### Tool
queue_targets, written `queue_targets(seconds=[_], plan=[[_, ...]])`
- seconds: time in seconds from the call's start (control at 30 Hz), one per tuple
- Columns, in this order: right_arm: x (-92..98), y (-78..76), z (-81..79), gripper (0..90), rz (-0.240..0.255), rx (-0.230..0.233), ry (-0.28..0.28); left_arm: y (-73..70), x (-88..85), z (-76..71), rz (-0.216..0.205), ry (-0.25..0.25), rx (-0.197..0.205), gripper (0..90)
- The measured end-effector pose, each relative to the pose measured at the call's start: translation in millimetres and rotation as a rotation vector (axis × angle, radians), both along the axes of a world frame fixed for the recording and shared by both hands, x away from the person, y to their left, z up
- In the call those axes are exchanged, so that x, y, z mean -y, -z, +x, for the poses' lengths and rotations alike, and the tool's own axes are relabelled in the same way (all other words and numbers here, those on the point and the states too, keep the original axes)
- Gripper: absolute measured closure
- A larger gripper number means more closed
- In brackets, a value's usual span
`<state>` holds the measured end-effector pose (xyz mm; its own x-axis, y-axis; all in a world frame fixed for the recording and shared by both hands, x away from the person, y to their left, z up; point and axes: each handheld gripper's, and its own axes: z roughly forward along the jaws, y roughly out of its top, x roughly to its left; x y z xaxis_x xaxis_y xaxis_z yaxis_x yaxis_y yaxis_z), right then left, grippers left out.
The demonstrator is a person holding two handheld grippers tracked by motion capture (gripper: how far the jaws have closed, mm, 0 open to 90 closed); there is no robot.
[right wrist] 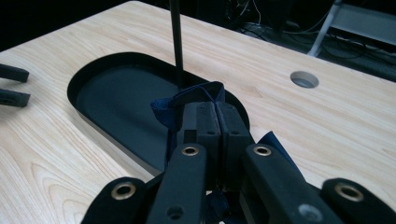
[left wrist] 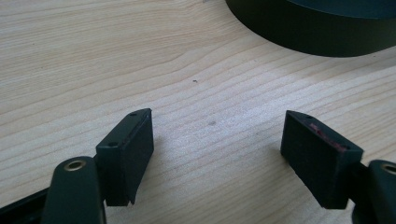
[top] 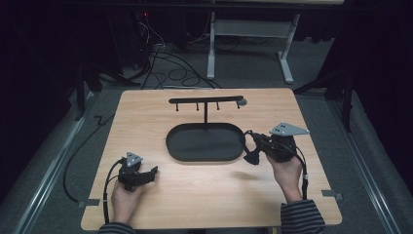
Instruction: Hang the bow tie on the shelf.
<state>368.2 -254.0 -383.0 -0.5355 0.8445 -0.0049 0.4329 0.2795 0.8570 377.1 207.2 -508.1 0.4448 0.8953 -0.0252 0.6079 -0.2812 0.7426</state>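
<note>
1. Wooden table (top: 204, 195) is being lit against a dark room, carrying a black oval tray (top: 204, 144) near its centre.
2. Dark blue cloth (right wrist: 187, 100) is being pinched by the right gripper (top: 253, 155), held raised beside the tray's right end.
3. Left gripper (top: 146, 174) is being rested near the front-left corner, jaws spread.

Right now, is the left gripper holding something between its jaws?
No, the left gripper stands open above the bare wooden table, with nothing between its jaws.

Dim room, grey carpet (top: 39, 161), floor cables (top: 170, 68), white-legged table frame (top: 287, 58).
</note>
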Motion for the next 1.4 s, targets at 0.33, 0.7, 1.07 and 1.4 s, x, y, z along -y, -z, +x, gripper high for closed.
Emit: queue_targets(seconds=[0.33,0.7,1.07,1.4], plan=[[-8.3,-12.0,11.2,90.0,0.018,0.022,-0.019,0.0,0.0,0.0,-0.001,0.000,0.000,26.0],[-14.5,-17.7,22.0,90.0,0.029,0.037,-0.029,0.0,0.1,0.0,0.000,0.000,0.000,26.0],[-17.6,-25.2,30.3,90.0,0.054,0.045,-0.022,-0.1,-0.3,0.1,-0.003,0.001,-0.002,26.0],[-24.0,-36.0,42.3,90.0,0.039,0.058,-0.012,-0.2,-0.7,0.1,-0.006,0.000,-0.003,26.0]])
